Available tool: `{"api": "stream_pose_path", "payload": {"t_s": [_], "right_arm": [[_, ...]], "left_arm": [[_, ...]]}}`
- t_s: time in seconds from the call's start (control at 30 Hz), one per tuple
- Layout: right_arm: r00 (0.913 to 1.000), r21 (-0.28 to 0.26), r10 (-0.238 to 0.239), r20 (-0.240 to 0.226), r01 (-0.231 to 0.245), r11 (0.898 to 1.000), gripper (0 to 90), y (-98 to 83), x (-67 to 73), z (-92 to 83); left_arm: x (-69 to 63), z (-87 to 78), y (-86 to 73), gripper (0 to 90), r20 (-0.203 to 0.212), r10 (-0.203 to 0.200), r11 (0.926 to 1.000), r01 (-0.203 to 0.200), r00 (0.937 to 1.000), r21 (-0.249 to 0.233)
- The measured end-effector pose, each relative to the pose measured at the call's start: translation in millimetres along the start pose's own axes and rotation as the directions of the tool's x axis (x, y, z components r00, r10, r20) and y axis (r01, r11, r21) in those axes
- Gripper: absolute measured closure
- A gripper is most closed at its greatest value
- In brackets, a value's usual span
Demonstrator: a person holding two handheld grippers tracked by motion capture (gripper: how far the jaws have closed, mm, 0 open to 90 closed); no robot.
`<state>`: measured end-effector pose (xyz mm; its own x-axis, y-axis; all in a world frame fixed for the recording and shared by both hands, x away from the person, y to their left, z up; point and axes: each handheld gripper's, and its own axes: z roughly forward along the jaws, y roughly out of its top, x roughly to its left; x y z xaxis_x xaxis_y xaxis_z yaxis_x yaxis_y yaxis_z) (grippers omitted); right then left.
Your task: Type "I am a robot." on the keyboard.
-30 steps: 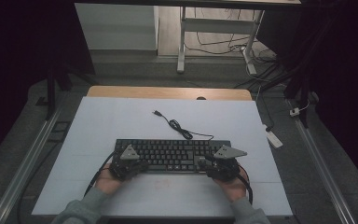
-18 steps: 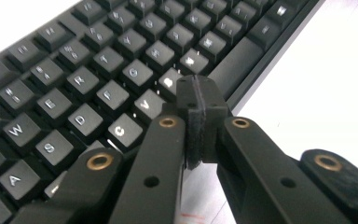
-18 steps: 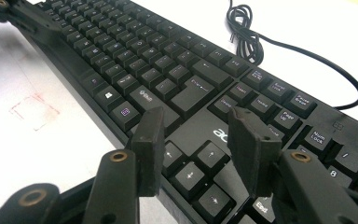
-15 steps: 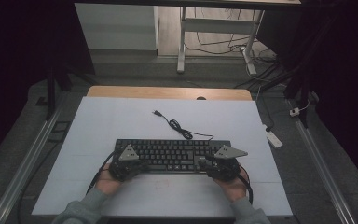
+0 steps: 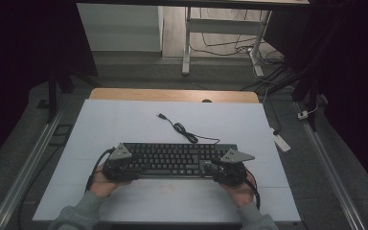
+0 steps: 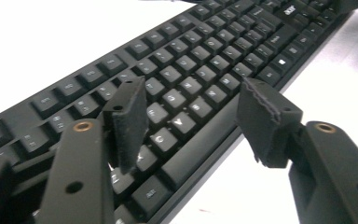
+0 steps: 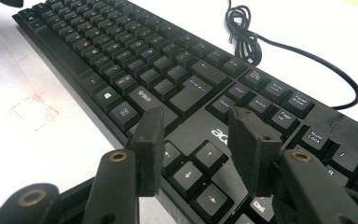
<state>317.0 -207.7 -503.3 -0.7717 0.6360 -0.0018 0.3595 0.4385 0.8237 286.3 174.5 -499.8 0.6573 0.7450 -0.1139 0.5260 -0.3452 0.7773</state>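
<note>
- The black keyboard (image 5: pixel 177 160) lies flat on the white table (image 5: pixel 124 120), near the person, with a gripper at each end.
- The left gripper (image 6: pixel 191 116) has just been opening. Its jaws stand apart over the near left keys and the near edge, and they press on nothing.
- The right gripper (image 7: pixel 193 140) is open too. Its jaws hang over the arrow keys at the right end and hold nothing.
- If either gripper comes down from here, a jaw could push a key or snag under a key cap and pop it off.
- If only one gripper grabs and lifts, the keyboard could tip, swing and slide out, since it is long.
- A grip on just the thin near edge could slip, and the keyboard would drop back on the table.
- The cable (image 5: pixel 184 132) lies in loose loops on the far side. A quick pull toward the near side could drag it or catch it.
</note>
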Motion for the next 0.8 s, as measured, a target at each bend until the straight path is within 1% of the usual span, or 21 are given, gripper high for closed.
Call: {"api": "stream_pose_path", "payload": {"t_s": [0.13, 0.4, 0.57, 0.73, 0.8], "right_arm": [[1.0, 0.001, -0.001, -0.001, 0.001, 1.0, 56.2, 0.2, 0.1, -0.6], [1.0, 0.001, -0.001, 0.001, 0.001, 1.0, 56.0, 0.0, 0.1, -0.1], [1.0, 0.004, -0.002, 0.001, 0.002, 1.0, 55.9, 0.1, 0.4, -0.2], [1.0, 0.004, -0.003, 0.001, 0.003, 1.0, 55.9, 0.1, 0.3, -0.1], [1.0, 0.004, -0.002, 0.001, 0.002, 1.0, 55.9, 0.1, 0.3, -0.1]], "left_arm": [[4.7, -4.5, 1.0, 35.1, -0.011, -0.023, 0.9997, 0.023, 0.9997, 0.0], [9.3, -9.2, 1.6, 32.8, -0.021, -0.036, 0.9993, 0.036, 0.9991, -0.007], [9.8, -9.9, 1.5, 32.8, -0.021, -0.035, 0.9994, 0.035, 0.9992, -0.007], [8.7, -7.9, 1.4, 32.9, -0.023, -0.022, 0.9997, 0.022, 0.9995, 0.003], [9.6, -8.2, 1.1, 33.4, -0.03, -0.027, 0.9996, 0.027, 0.9992, 0.0]]}}
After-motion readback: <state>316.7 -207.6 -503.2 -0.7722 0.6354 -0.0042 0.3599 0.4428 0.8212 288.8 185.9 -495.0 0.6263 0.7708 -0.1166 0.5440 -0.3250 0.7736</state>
